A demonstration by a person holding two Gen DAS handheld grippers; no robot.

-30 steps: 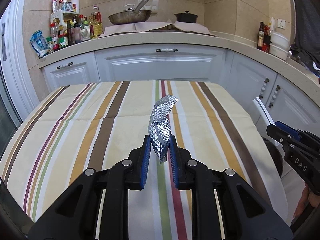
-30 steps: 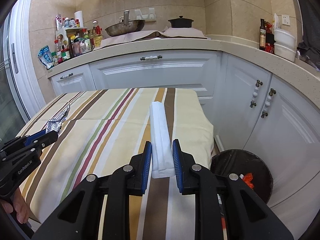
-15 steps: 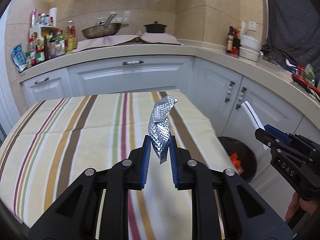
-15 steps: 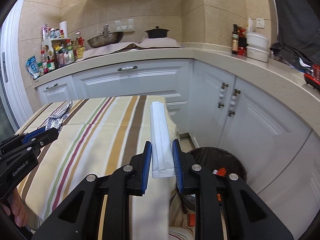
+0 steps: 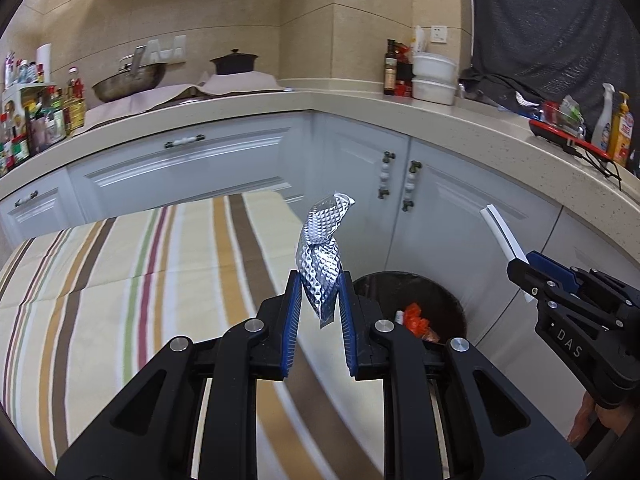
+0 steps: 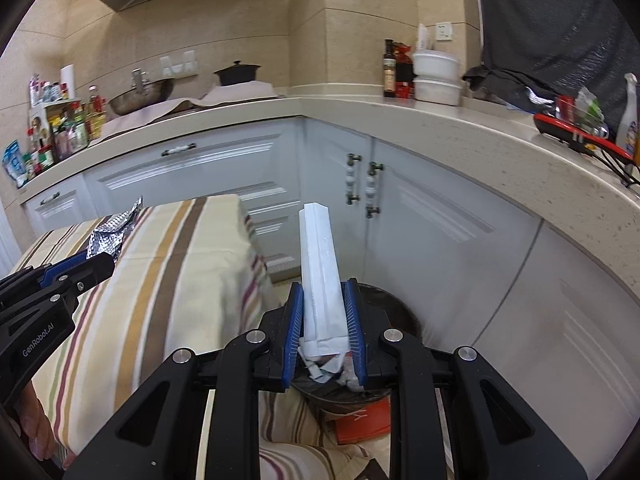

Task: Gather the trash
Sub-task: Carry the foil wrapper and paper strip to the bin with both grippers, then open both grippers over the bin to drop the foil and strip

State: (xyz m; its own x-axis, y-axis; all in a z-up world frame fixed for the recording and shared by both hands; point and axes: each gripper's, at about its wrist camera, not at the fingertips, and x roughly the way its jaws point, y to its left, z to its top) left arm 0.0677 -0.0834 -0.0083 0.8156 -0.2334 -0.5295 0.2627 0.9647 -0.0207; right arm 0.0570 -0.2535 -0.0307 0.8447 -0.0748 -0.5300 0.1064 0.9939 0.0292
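My left gripper (image 5: 319, 280) is shut on a crumpled silver foil wrapper (image 5: 322, 252) and holds it over the right edge of the striped table (image 5: 120, 280), beside the black trash bin (image 5: 412, 304). My right gripper (image 6: 323, 292) is shut on a folded white paper wrapper (image 6: 320, 272) and holds it above the same bin (image 6: 384, 304), which has trash inside. The right gripper also shows in the left wrist view (image 5: 516, 266), and the left gripper with its foil (image 6: 114, 228) in the right wrist view (image 6: 100, 260).
White corner cabinets (image 5: 400, 184) stand behind the bin under a beige counter (image 6: 440, 120) with pots, bottles and containers. An orange object (image 6: 364, 420) lies on the floor by the bin. The tablecloth edge (image 6: 256, 272) hangs left of the bin.
Both grippers have swung right from over the table toward the bin, each still holding its wrapper. The bin has come into view beneath them.
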